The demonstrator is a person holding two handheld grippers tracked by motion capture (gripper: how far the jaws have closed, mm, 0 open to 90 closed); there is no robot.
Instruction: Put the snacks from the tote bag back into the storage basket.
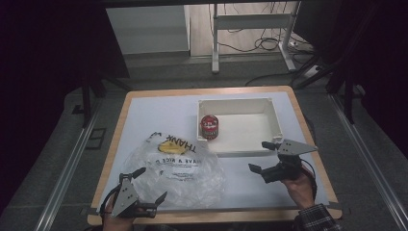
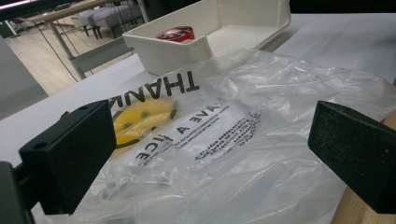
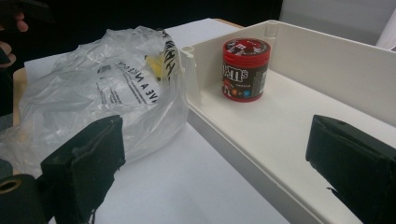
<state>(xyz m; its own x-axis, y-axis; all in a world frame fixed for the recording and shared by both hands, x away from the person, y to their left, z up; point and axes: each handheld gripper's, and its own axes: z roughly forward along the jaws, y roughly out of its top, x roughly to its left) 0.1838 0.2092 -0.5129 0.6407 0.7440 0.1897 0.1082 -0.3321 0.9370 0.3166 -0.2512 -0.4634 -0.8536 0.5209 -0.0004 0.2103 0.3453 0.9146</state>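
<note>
Plastic bag (image 1: 177, 169): clear, crumpled, lying flat on the near-left part of the counter; black print and a yellow smiley face; far edge just beside the near-left corner of the tray.
Left hand-held gripper (image 1: 151, 186): at the near-left counter edge, jaws spread wide and released, nothing between them; tips at the near edge of the bag.
Right hand-held gripper (image 1: 260, 156): near-right, just in front of the tray's near wall, jaws apart and released, grasping nothing.
Tray (image 1: 274, 124): white, rectangular, shallow, open-topped, on the far-right part of the counter.
Candy tub (image 1: 209, 126): red lid, brown label, upright in the tray's near-left corner, close to the left wall.
High view, particular: whole layout at once; both hands entering from the bottom edge, a checked sleeve (image 1: 315, 219) at the right wrist.
Left gripper view, particular: bag print (image 2: 187, 122) legible though reversed, smiley blurred under the film; tub's lid (image 2: 175, 33) peeping over the tray wall.
Right gripper view, particular: tub's label and lid (image 3: 245, 69) in detail; the tray's bare white floor (image 3: 280, 135); bag bulging against the tray's outer corner.
Counter (image 1: 144, 115): pale white-blue top with a wooden border.
Room: dim; grey floor, metal rails at both sides, a white desk frame (image 1: 250, 29) and loose cables beyond.
</note>
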